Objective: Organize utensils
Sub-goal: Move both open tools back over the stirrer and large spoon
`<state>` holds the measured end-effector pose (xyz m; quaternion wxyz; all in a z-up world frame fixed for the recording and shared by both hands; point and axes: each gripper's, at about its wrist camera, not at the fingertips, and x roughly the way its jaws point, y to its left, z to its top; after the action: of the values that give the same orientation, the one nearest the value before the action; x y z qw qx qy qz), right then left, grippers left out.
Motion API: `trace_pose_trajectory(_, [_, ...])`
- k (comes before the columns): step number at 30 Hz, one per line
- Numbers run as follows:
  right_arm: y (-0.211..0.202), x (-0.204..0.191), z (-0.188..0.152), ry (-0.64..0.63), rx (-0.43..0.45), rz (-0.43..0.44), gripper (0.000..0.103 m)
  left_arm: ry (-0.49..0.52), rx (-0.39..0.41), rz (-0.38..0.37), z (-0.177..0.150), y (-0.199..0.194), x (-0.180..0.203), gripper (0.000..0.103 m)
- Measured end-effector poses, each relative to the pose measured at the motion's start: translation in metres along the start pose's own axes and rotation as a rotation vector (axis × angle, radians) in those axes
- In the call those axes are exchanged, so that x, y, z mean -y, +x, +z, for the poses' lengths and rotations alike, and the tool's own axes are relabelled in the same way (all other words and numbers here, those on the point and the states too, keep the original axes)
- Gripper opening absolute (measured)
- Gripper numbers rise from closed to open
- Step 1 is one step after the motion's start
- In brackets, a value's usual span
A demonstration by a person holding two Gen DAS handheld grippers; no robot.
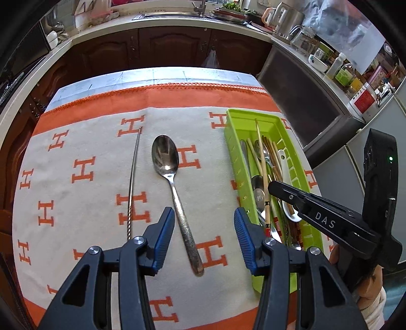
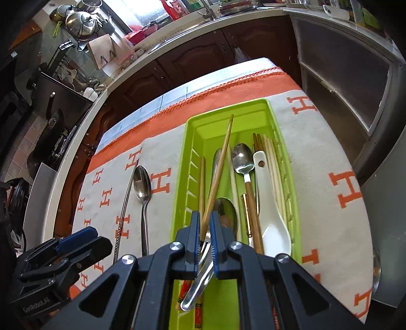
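Utensils sat mostly in the green tray [image 2: 190, 142] on the right part of the orange-and-white H-patterned cloth [image 1: 76, 152]: wooden chopsticks, several metal spoons, a white ceramic spoon [image 2: 271, 203], all lying lengthwise. Two pieces lay loose on the cloth left of the tray, a large metal spoon [image 1: 175, 193] with bowl away from the camera and a thin metal chopstick [image 1: 133, 182] just beside it, roughly parallel, not touching. Left gripper [image 1: 204, 228] hovered above the large spoon's handle, tongs parted partway, nothing between the blue pads [image 1: 162, 243]; handle seen in the gap below. Right gripper [image 2: 205, 228] was over the near end of the tray, tongs narrow and pinched on a brown wooden chopstick [image 2: 220, 172], which slanted up and away, its far tip over the tray's far end. A metal spoon handle showed under those pads; contact with it unclear. Kitchen counter [image 1: 152, 22] with sink behind the table.
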<state>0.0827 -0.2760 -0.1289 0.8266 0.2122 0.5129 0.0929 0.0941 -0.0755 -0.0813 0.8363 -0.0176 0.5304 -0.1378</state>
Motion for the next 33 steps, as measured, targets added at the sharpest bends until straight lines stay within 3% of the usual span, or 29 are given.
trace_pose_trajectory(7, [0.019, -0.02, -0.006, -0.091, -0.053, -0.132, 0.01, -0.035, -0.011, 0.002, -0.008, -0.002, -0.016, 0.047])
trace_pose_trajectory(12, [0.025, -0.014, -0.013, -0.083, -0.088, -0.189, 0.011, -0.034, -0.011, -0.002, -0.01, -0.002, -0.016, 0.047])
trace_pose_trajectory(19, [0.018, -0.006, -0.025, -0.075, -0.104, -0.179, 0.009, -0.037, -0.013, -0.008, -0.012, -0.002, -0.018, 0.047])
trace_pose_trajectory(33, [-0.029, -0.016, -0.04, -0.076, -0.009, -0.115, 0.006, -0.039, -0.015, -0.017, -0.02, -0.007, -0.021, 0.047])
